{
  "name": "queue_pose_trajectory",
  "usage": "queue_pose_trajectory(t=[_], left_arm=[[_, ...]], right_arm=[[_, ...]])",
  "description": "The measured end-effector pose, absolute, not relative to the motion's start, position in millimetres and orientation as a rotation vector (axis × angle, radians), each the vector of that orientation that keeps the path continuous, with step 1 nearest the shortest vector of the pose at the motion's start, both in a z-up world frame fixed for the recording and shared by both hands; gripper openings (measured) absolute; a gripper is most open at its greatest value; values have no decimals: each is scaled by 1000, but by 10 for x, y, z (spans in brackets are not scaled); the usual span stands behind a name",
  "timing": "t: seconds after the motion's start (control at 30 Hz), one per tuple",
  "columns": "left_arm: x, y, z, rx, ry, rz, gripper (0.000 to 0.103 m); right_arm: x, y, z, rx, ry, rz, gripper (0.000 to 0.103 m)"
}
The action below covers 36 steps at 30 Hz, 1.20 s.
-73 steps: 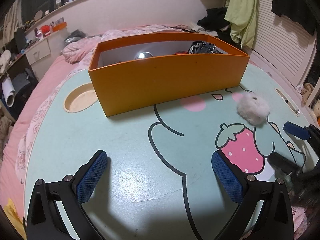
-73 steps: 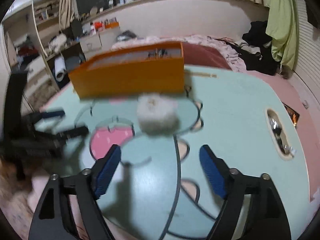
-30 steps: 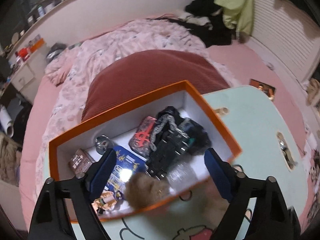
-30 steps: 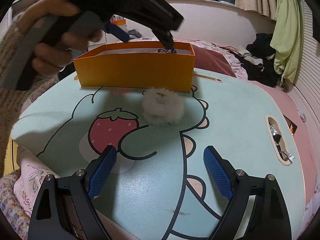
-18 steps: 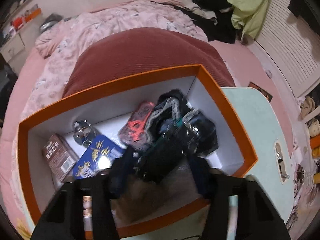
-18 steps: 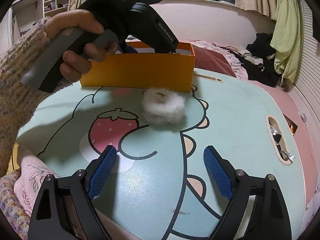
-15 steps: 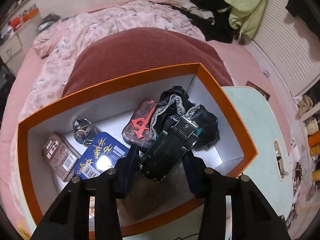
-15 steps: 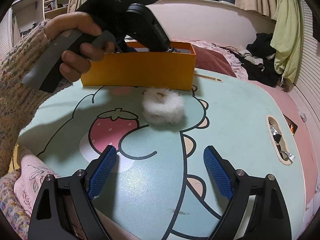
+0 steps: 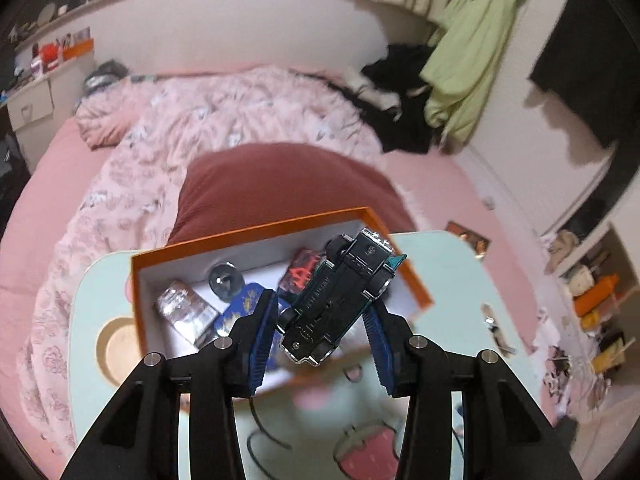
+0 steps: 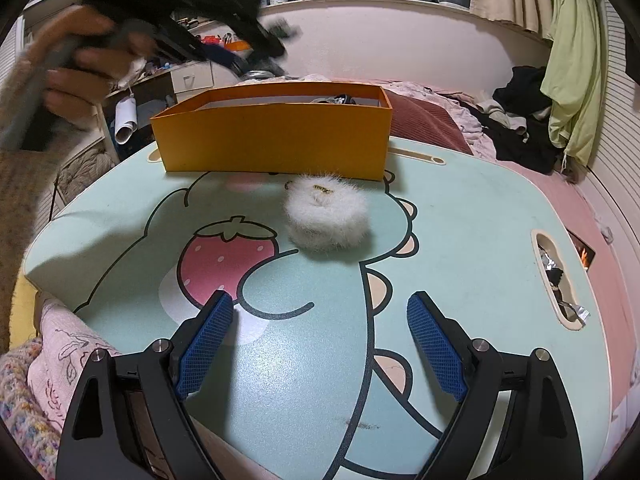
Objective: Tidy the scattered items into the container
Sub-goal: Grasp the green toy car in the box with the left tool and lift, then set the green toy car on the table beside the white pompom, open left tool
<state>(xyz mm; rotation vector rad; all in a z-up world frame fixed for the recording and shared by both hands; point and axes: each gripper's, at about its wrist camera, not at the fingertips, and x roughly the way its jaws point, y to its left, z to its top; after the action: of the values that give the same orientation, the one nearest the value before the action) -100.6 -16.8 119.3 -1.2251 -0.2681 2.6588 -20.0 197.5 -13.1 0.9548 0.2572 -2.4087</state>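
In the left wrist view, the left gripper (image 9: 324, 334) is raised high above the orange box (image 9: 168, 250) and looks down on it; its blue fingers (image 9: 262, 330) pinch a black toy car (image 9: 340, 296), which is tilted with its underside toward the camera. Half a second ago the same gripper was low inside the box, with the car among the other things; now the car hangs above the box, whose floor shows a blue packet (image 9: 240, 308) and a small silver piece (image 9: 225, 278). In the right wrist view, the right gripper (image 10: 320, 344) hovers low over the mint surface (image 10: 460, 240), its fingers spread wide and holding nothing, the same as before. The white fluffy scrunchie (image 10: 328, 216) lies on the surface just in front of the box (image 10: 276, 140). The left hand (image 10: 88, 60) appears blurred at upper left, higher than before.
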Motion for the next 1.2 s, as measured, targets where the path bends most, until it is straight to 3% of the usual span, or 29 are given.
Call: queue_pose_trajectory(t=[0.33, 0.47, 0.7, 0.87, 1.1, 1.2], left_arm=[[-389, 110, 475, -1340, -195, 2523, 43], [-472, 87, 285, -1416, -168, 2577, 63], [-300, -147, 555, -1230, -258, 2665, 81], [-194, -390, 552, -1227, -321, 2805, 89], [35, -369, 96, -1417, -111, 2868, 90], [37, -325, 22, -1426, -14, 2861, 91]], right_arm=[[-198, 1973, -129, 955, 257, -2409, 89], [-198, 1972, -129, 955, 257, -2409, 89], [-196, 1972, -129, 955, 256, -2409, 89], [-196, 1973, -128, 955, 257, -2410, 89], [-212, 1988, -88, 979, 254, -2424, 89], [-290, 2076, 81, 964, 144, -2421, 89]])
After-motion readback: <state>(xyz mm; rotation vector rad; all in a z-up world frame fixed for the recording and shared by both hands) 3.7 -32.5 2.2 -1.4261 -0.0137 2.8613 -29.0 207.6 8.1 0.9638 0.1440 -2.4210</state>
